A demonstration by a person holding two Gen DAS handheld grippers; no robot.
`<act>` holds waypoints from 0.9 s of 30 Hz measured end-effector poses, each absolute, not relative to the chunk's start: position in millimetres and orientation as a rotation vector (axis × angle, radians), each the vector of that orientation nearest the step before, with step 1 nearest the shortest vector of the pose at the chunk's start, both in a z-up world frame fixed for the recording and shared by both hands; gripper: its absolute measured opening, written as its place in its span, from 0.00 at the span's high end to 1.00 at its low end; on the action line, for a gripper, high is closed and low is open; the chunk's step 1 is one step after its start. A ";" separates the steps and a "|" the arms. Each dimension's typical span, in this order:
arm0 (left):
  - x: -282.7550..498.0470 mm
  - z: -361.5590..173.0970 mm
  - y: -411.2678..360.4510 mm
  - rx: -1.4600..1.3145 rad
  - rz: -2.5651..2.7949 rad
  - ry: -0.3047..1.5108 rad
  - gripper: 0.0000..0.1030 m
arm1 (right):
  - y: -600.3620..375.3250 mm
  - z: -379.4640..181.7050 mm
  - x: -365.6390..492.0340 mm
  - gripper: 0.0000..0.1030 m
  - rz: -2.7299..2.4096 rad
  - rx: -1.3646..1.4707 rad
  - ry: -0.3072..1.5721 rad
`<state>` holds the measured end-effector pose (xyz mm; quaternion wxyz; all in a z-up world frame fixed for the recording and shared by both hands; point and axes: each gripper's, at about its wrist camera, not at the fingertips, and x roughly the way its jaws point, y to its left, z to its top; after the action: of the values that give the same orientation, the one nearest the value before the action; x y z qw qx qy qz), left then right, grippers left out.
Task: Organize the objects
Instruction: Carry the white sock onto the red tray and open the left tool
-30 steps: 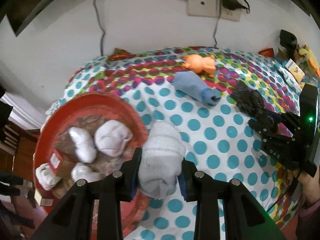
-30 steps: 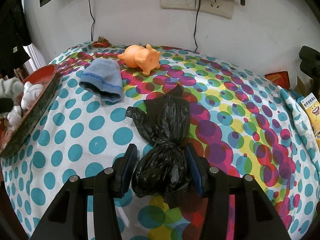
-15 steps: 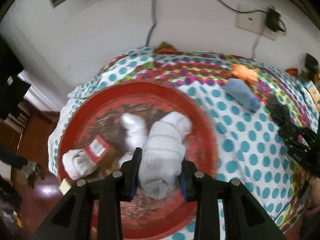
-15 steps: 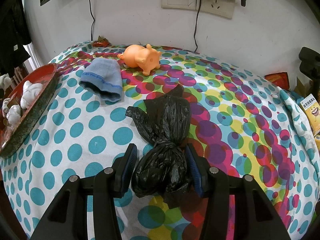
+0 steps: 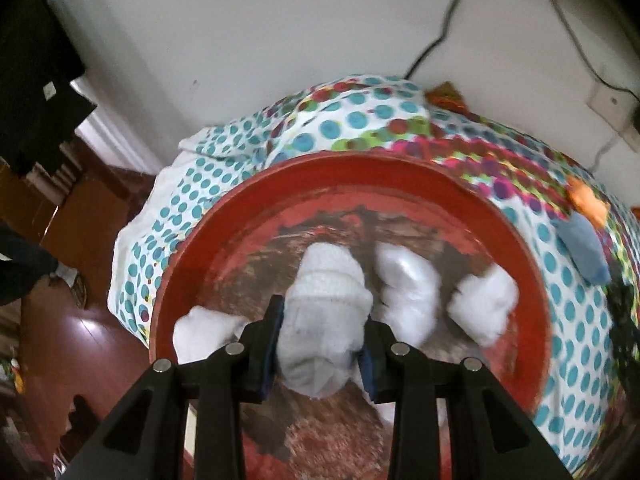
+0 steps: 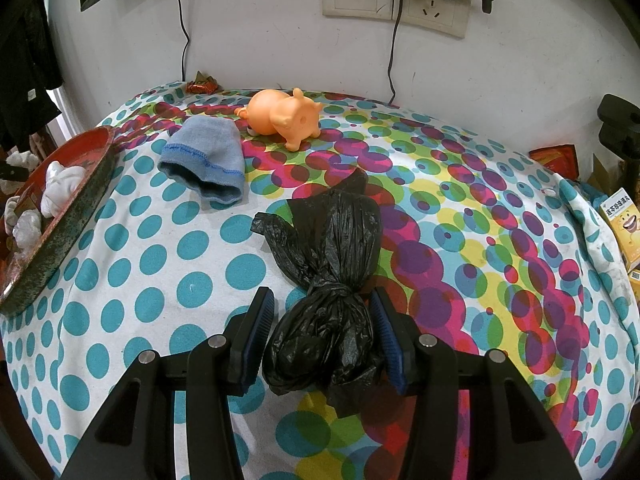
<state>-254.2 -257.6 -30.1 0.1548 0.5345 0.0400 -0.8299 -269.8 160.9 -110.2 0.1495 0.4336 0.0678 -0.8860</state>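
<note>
Sock (image 5: 324,320) lengthwise in closed left gripper (image 5: 322,344), right gripper (image 6: 326,336) straddling bag (image 6: 332,300) loosely

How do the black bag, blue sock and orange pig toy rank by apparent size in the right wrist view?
1. black bag, nearest the camera, so its lead is unsure.
2 and 3. blue sock and orange pig toy look alike; not ranked.
</note>
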 end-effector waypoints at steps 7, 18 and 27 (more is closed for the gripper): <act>-281.8 -47.7 -282.6 1.560 -2.341 0.143 0.67 | 161.0 -110.1 -269.7 0.53 -2.547 1.246 0.195; -299.3 -58.9 -283.2 1.567 -2.316 0.129 0.57 | 160.3 -110.0 -269.7 0.53 -2.547 1.247 0.197; -269.1 -32.2 -266.0 1.511 -2.347 0.087 0.57 | 160.3 -110.0 -269.6 0.53 -2.548 1.247 0.197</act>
<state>-269.1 -266.0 -32.2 0.1734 0.5328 0.0308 -0.8277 -269.6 160.3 -110.0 0.1486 0.4338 0.0684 -0.8860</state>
